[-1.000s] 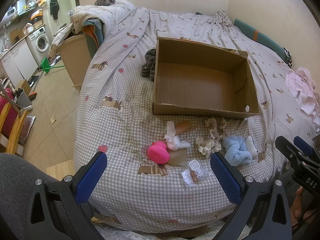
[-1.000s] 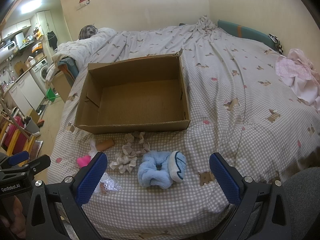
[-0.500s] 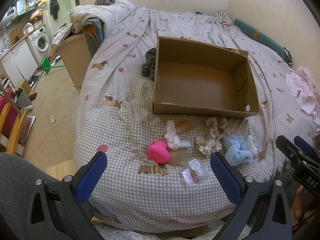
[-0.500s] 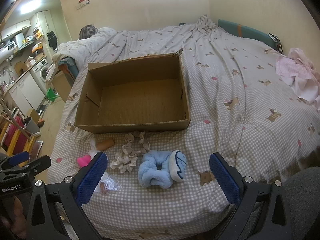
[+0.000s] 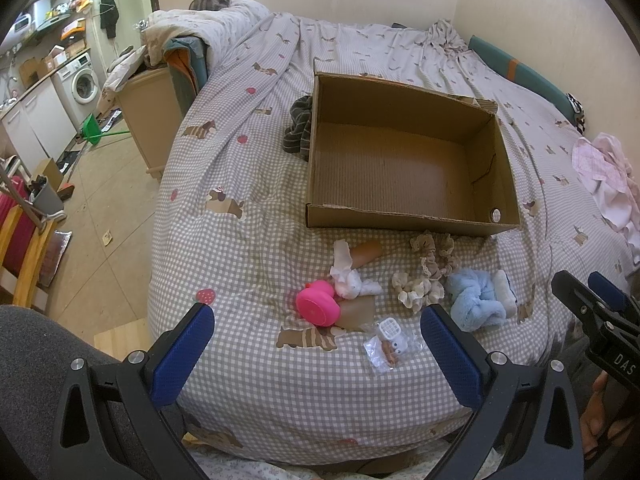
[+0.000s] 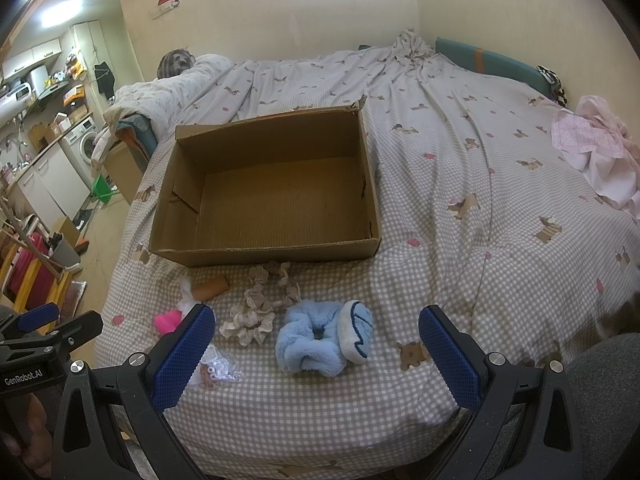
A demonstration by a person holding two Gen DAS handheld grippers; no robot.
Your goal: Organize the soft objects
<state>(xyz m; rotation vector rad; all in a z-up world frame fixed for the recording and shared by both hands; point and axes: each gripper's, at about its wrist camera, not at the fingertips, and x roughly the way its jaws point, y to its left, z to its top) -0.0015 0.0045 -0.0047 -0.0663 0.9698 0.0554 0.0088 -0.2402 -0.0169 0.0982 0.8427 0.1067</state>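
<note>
— What does your left camera show?

— My left gripper (image 5: 316, 344) hangs over the near edge of the bed (image 5: 248, 264), its jaws wide apart and holding nothing. Past them sits a cardboard box (image 5: 404, 220), open on top, with only bare cardboard visible inside. The soft things lie in a loose row on the checked cover between me and the box: a pink toy (image 5: 318, 304) touching a small white cloth (image 5: 352, 284), a beige scrunchie (image 5: 434, 254) just in front of the box wall, a cream scrunchie (image 5: 416, 294) below it, and a fluffy blue scrunchie (image 5: 474, 300) farthest right. A small clear packet (image 5: 390, 344) lies nearest my fingers. My right gripper (image 5: 588, 300) shows at the right edge.

— And the right camera?

— My right gripper (image 6: 316, 344) is also spread open and empty, low over the bed's (image 6: 480, 280) near edge. The fluffy blue scrunchie (image 6: 310, 344) lies between my fingers in this view, with a white and blue pouch (image 6: 356, 334) touching its right side. The cream scrunchie (image 6: 248, 324) and beige scrunchie (image 6: 272, 284) sit left of it, toward the box (image 6: 264, 248). The pink toy (image 6: 168, 320) peeks out beside my left finger, and the left gripper (image 6: 52, 320) is at the left edge.
</note>
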